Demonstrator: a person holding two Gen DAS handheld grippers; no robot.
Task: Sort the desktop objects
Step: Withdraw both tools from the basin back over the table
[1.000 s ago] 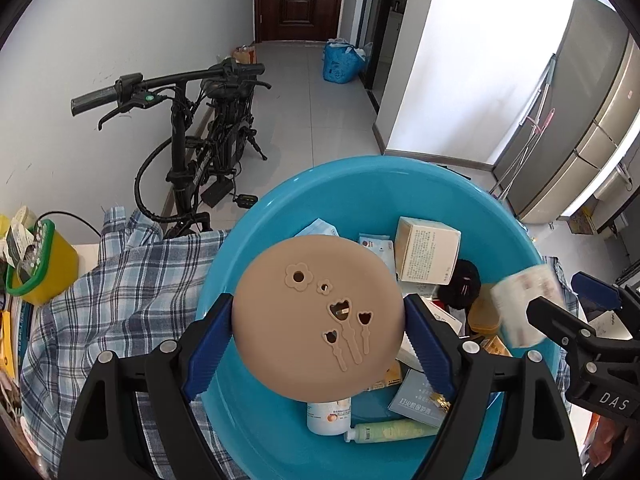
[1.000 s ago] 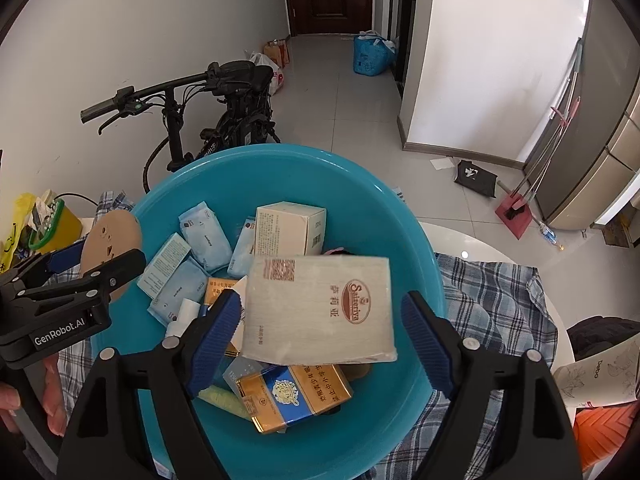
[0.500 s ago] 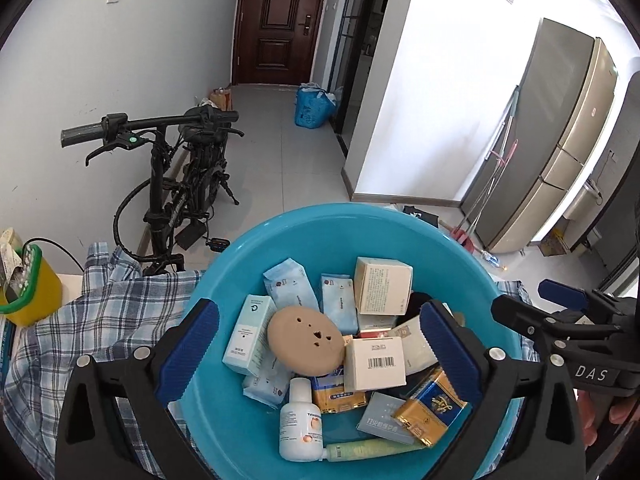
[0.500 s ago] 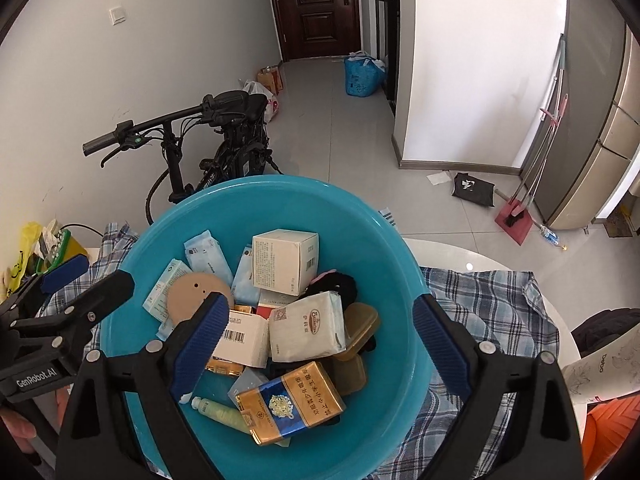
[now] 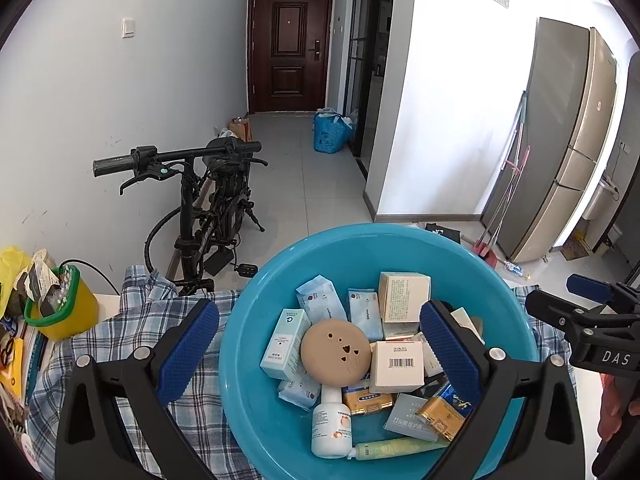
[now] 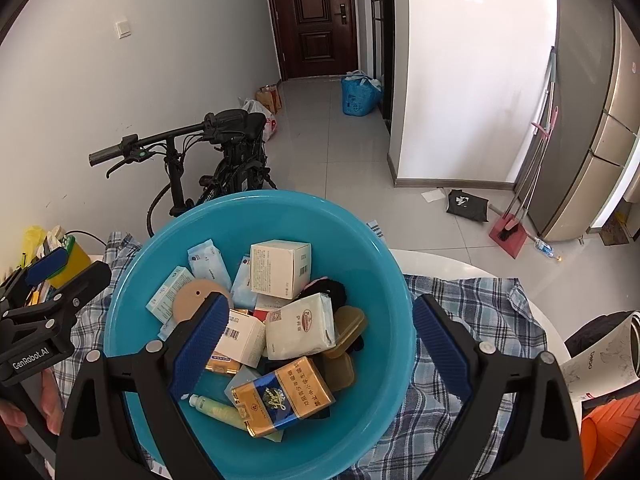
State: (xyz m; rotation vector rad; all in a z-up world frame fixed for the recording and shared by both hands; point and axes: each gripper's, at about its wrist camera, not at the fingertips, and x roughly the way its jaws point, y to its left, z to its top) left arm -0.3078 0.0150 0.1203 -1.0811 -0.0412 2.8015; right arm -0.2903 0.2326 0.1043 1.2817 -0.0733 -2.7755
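Although both cameras are looking down into the blue basin (image 5: 256, 360), much of what is lying in it is sitting half buried, and the print on most packs is too small to read. In the right wrist view the right gripper (image 6: 320, 344) is hanging over the basin with its jaws spread wide and nothing between them, its left finger covering part of the tan round disc (image 6: 196, 300) and the barcoded white box (image 6: 240, 338). The left gripper (image 5: 318, 344) is likewise standing released and empty above the basin. Inside the basin, the disc (image 5: 335, 356) is resting on the heap near the middle, touching the barcoded box (image 5: 397, 366) beside it. A white tissue pack (image 6: 301, 332) is lying near the centre, with a blue-and-gold carton (image 6: 282, 396) toward the near rim and a pale green tube (image 6: 218, 407) partly under it. A white bottle (image 5: 331, 420) is lying at the near side, and a white cube box (image 5: 404, 296) is sitting toward the far rim. The basin itself is sitting on a checked cloth (image 6: 472, 312). Beyond the basin a black bicycle (image 5: 208, 208) is leaning by the wall.
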